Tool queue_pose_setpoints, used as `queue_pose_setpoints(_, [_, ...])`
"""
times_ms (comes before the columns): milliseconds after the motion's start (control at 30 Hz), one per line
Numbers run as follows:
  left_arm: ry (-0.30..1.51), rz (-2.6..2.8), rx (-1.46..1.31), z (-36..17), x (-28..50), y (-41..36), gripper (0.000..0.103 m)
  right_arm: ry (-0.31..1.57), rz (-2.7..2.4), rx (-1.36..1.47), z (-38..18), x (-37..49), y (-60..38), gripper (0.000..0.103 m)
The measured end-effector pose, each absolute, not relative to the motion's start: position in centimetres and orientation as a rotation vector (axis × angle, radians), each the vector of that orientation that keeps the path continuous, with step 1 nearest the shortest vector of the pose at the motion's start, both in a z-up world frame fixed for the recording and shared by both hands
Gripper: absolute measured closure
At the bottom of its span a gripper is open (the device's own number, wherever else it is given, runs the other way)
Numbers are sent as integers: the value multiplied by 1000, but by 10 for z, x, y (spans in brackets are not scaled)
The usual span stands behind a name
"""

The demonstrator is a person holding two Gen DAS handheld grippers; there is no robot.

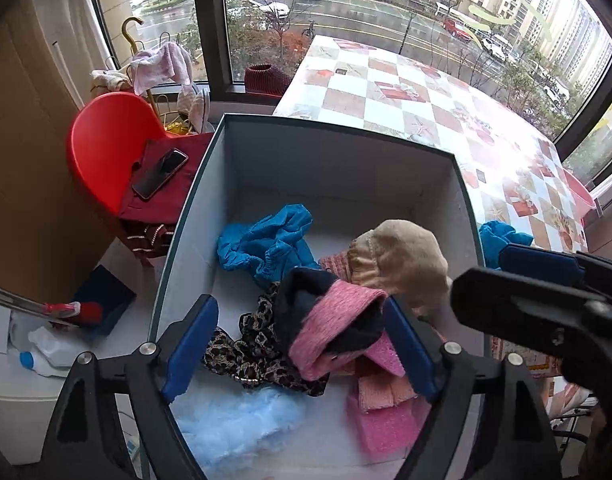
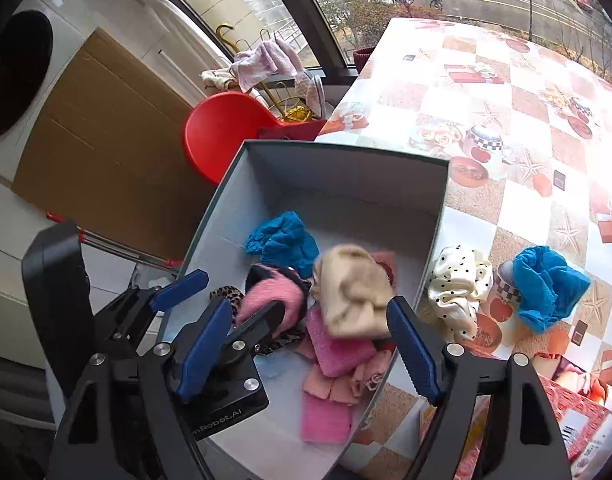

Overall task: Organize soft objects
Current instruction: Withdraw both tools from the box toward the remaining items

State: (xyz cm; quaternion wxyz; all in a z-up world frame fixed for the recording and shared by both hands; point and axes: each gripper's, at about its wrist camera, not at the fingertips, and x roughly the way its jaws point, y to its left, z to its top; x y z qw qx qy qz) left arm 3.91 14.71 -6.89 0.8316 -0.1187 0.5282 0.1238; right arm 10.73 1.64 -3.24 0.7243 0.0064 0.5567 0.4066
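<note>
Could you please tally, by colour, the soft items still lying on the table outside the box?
Cream dotted cloth: 1
Blue cloth: 1
Total: 2, both on the table beside the box.

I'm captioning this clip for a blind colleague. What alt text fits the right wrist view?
The open right gripper hovers over a grey box of soft items, with a beige cloth blurred between its jaws. A polka-dot scrunchie and blue cloth lie on the patterned table beside the box.
</note>
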Motion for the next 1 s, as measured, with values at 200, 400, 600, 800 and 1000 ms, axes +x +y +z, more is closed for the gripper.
queue_pose_setpoints(200, [1082,249,-282,-43,41,146,0,1212,918,136,-1,119,-20,22])
queue_pose_setpoints(400, [1058,118,-308,-4,59,127,0,1162,837,248,23,152,-85,5])
queue_pose_setpoints(600, [1128,16,-299,-3,98,87,0,1269,687,314,-21,197,-131,1])
queue_pose_setpoints(800, [1195,-4,-302,-17,120,64,0,1439,645,305,-85,232,-138,1])
queue_pose_setpoints(1000, [1253,-2,-309,-29,140,65,0,1584,687,191,-131,251,-107,1])
